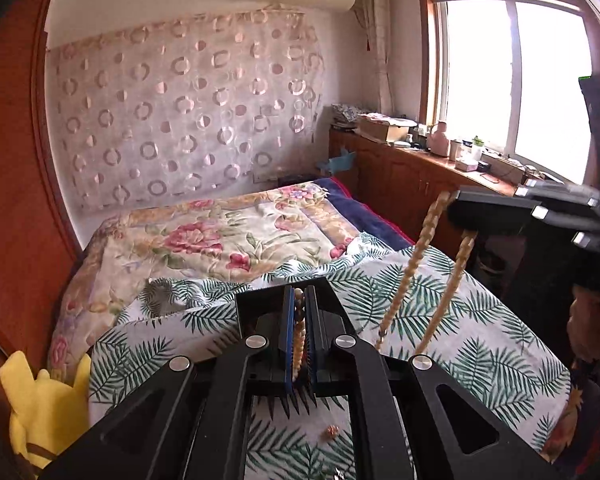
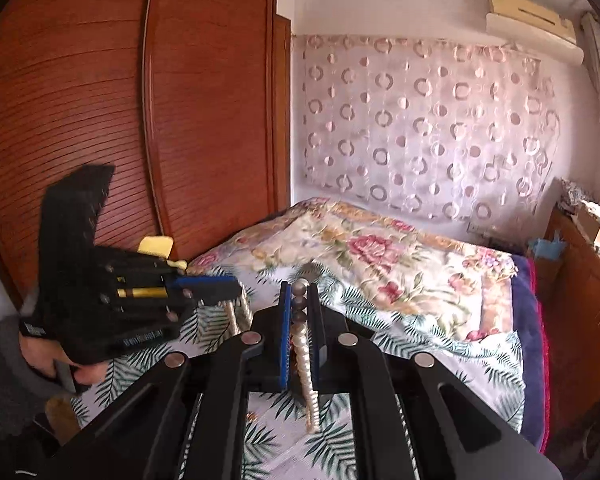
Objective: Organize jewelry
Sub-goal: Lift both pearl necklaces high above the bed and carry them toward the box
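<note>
Both grippers are up off the bed here, each one pinching the same bead necklace. The left gripper has its jaws closed on a run of pale and brown beads, clamped between the blue pads. The right gripper is likewise closed on the strand, grey beads at the tips and cream pearls trailing down toward the camera. In the left view, two lengths of the necklace slope up to the right gripper on the far right, so the strand hangs in the air between the two hands, above the leaf-print sheet.

The step in hand looks like lifting and spreading the necklace so it can be laid out neatly. To do that well, the two hands should rise at the same pace and keep the strand just slack; pulling apart too hard could snap the string or drag beads through the pads. A small copper-coloured piece lies on the sheet near the left gripper, worth keeping clear of. The flowered quilt lies farther back.
</note>
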`<state>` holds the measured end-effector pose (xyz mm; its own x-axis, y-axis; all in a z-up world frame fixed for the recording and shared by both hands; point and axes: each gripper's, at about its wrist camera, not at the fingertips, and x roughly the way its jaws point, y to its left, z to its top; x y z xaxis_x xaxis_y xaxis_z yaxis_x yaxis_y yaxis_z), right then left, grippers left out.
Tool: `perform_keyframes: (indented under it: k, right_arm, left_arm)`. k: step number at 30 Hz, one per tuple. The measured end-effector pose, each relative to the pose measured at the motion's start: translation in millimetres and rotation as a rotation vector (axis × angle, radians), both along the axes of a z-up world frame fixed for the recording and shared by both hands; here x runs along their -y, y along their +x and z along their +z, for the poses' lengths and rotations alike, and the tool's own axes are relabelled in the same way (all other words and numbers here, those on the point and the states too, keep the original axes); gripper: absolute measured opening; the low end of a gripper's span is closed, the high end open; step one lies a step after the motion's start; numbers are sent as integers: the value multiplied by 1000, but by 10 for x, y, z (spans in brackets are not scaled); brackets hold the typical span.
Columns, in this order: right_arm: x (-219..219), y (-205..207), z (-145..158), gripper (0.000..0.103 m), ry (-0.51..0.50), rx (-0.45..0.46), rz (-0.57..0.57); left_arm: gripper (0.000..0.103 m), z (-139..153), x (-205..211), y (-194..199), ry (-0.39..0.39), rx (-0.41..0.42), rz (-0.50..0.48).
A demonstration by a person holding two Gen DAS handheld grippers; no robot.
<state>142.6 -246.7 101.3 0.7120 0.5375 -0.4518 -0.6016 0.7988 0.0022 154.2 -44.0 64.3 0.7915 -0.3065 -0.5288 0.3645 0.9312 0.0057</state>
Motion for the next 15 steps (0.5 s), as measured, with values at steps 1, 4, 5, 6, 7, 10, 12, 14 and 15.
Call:
perform_keyframes:
  k: [1,4,5,6,7,10,12,14,15]
  right_arm:
    - [7,29,42,9,-1,7,-6]
    - [33,106,169,9,3,25,-20]
    - [33,136,208,9,1,32,-25]
    - [34,170,249,9,-1,39,-28]
    - [29,187,276,9,-2,42,-30]
    - [-5,274,355,9,-9,52,-39]
    - [-25,327,388,9,-11,56,-40]
    - [-68,386,407,9,-15,56,-41]
    - [-91,417,410,9,-21,57,-42]
  left_arm:
    - [4,-11,5,40,2,-3,1]
    - [4,-78,38,176,11,-16,10]
    - [4,-108,47,227,9,-25,12]
    - [4,-155,51,301,7,-38,14]
    - [4,-188,51,350,5,-46,17]
    - [4,-329,48,558,-4,-84,29]
    - [4,-442,30,691,-5,-110,41]
    - [4,-556,-5,797,-11,-138,51]
    - [4,-605,-30,837,-15,-151,54]
